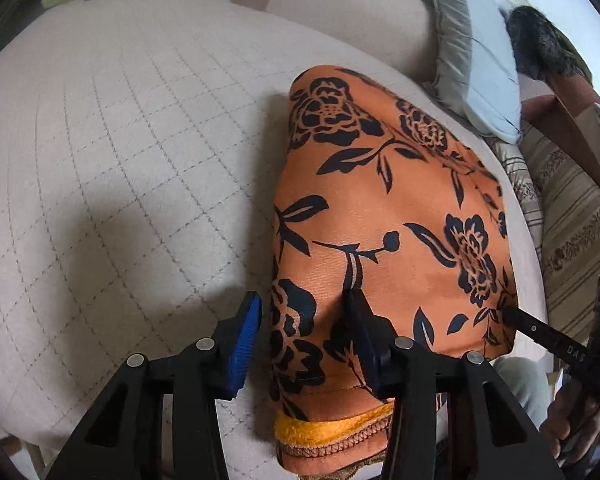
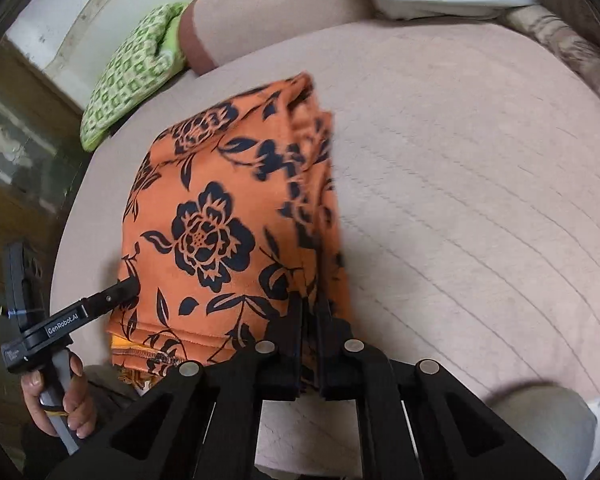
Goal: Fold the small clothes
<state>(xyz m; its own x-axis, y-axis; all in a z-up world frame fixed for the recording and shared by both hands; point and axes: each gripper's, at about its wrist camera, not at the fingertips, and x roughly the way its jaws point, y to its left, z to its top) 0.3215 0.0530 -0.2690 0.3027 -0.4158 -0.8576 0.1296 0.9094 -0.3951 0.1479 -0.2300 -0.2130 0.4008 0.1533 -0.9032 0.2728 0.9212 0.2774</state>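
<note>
Garment [image 1: 380, 208] edge hides in clenched right tongs [image 2: 309, 304]; left tongs [image 1: 300, 320] released.

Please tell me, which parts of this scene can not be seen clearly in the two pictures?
- Near hem of the orange cloth: in the left wrist view the left claw covers it and the bottom edge cuts it off.
- Right side of the cloth: blurred in the right wrist view, so its layers cannot be counted.
- Right claw: shut on the cloth; the pads are buried in it.
- Dark furry thing: at the rim, unidentifiable.

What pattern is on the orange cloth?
Black flowers and leaves on the orange cloth; clearest in the right wrist view.
</note>
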